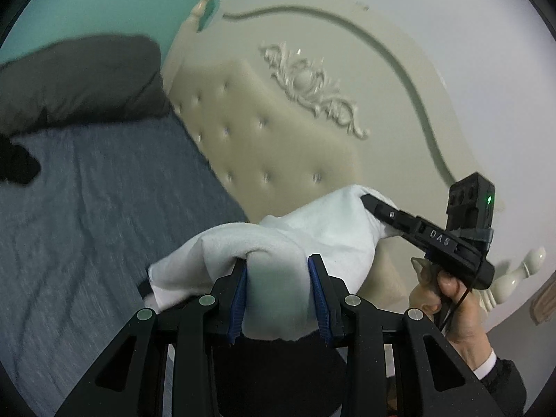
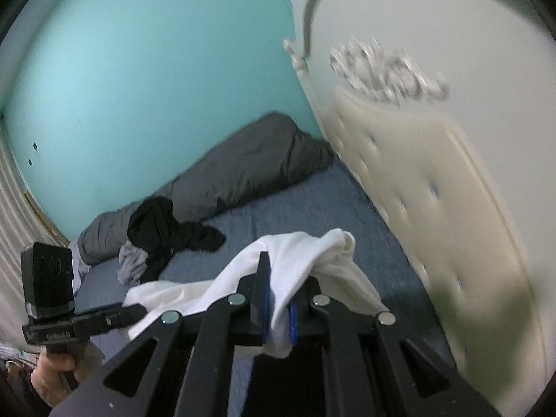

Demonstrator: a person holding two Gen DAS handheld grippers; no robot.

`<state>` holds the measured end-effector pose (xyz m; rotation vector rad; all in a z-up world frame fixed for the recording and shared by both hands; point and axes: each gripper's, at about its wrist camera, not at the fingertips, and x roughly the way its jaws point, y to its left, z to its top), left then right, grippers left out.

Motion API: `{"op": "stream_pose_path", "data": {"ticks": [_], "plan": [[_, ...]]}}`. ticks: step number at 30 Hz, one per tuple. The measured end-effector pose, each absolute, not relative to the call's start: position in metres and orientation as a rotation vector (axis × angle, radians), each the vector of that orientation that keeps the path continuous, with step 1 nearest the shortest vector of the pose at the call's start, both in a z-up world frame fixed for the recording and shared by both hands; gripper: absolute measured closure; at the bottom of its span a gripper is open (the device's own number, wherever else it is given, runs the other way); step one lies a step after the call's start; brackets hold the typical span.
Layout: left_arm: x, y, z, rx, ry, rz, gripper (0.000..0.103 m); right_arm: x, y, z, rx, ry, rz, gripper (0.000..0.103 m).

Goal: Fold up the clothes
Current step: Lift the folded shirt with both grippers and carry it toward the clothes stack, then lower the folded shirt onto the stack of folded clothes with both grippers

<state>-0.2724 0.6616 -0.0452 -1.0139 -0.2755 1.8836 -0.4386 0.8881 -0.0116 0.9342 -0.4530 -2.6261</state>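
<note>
A white garment (image 1: 278, 243) hangs in the air between my two grippers, above the blue bed sheet (image 1: 87, 208). My left gripper (image 1: 278, 267) has its jaws fairly wide apart with a thick fold of the white cloth between them. My right gripper (image 2: 278, 292) is shut on another part of the white garment (image 2: 305, 260). The right gripper also shows in the left wrist view (image 1: 368, 201), its tip buried in the cloth. The left gripper shows at the lower left of the right wrist view (image 2: 139, 311), touching the cloth.
A grey duvet (image 2: 243, 170) lies along the teal wall (image 2: 139, 69). Black clothes (image 2: 166, 232) and a grey garment (image 2: 132, 260) lie on the sheet beside it. A cream tufted headboard (image 1: 278, 139) stands on the right.
</note>
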Motion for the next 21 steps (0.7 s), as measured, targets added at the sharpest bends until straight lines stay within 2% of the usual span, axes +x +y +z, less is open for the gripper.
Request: {"op": "stream_pose_path", "data": {"ticks": [6,16,21], "plan": [[-0.234,0.660,-0.089,-1.095,-0.270,1.830,0.067,-0.396,0.905,-0.050,1.031,-0.468,-2.579,0.095],[-0.171,0.660,-0.111,-1.109,-0.237,1.803,0.067,-0.320,0.930,-0.082,1.094,-0.511,-2.557,0.095],[-0.151,0.653,-0.139,-1.169,-0.246,1.785,0.067,-0.297,0.932,-0.113,1.171,-0.537,-2.522,0.095]]}}
